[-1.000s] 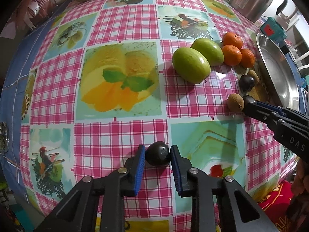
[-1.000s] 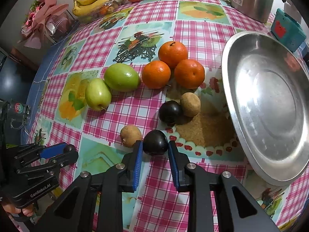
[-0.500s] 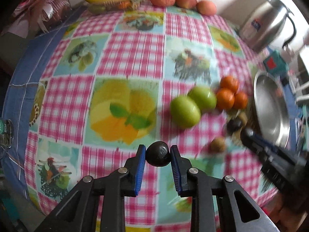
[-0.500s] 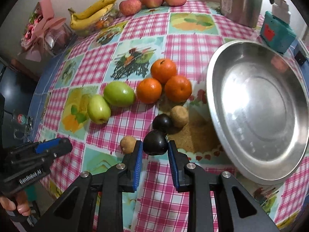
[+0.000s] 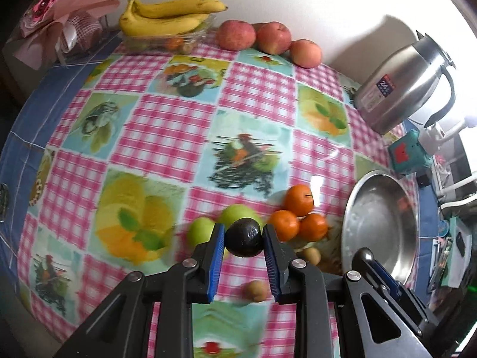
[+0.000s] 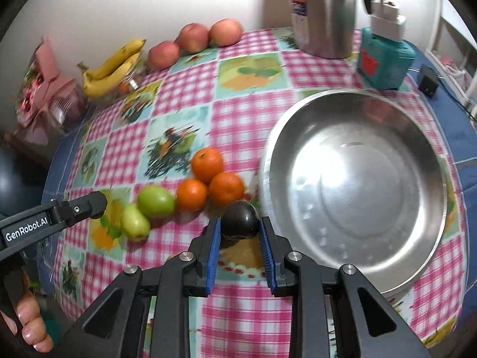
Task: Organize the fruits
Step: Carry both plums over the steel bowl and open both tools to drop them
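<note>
In the left wrist view my left gripper (image 5: 243,230) is shut on a dark round fruit (image 5: 244,243), held above the table over two green fruits (image 5: 201,232). In the right wrist view my right gripper (image 6: 240,221) is shut on a second dark round fruit (image 6: 240,217), just left of the steel bowl's (image 6: 357,197) rim. Three oranges (image 6: 207,164) and the green fruits (image 6: 155,201) lie in a cluster left of the bowl. Small brown fruits (image 5: 256,291) lie below the left gripper. The left gripper (image 6: 89,205) also shows at the left edge, a hand behind it.
Bananas (image 5: 167,18) on a clear tray and three red apples (image 5: 268,37) line the far edge by the wall. A steel kettle (image 5: 402,89) and a teal box (image 6: 384,59) stand behind the bowl. A pink bouquet (image 5: 59,18) sits at the far left corner.
Both grippers have risen off the tablecloth with their dark fruits still gripped. The left one has moved right, over the green fruits; the right one has moved toward the bowl's rim.
</note>
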The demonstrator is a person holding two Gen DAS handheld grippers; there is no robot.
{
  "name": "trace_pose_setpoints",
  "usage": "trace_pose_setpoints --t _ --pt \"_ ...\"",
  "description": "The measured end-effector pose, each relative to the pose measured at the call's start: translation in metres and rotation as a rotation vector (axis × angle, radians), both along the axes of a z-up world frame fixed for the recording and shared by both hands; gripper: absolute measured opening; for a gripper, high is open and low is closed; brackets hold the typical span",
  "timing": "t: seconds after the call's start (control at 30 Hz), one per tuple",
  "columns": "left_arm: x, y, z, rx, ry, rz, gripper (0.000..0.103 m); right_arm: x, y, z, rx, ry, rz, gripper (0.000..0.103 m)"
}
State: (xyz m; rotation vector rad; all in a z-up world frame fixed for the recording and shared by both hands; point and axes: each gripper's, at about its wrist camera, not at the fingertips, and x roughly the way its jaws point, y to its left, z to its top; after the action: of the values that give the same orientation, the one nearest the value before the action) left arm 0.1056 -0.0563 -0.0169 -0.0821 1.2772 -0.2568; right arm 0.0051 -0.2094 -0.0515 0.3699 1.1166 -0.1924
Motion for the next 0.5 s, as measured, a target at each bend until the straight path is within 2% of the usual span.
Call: trace_pose_setpoints --t 0.23,0.5 --pt "-0.015 -0.056 -0.007 0.014 0.0 -0.091 0.028 -0.019 -0.048 0.002 -0.026 0.015 -0.157 0.027" --pt "-0.041 -0.128 -0.007 0.021 -0.033 -0.268 0.028 -0.046 -0.102 -0.004 -0.023 0.038 -0.333 0.027"
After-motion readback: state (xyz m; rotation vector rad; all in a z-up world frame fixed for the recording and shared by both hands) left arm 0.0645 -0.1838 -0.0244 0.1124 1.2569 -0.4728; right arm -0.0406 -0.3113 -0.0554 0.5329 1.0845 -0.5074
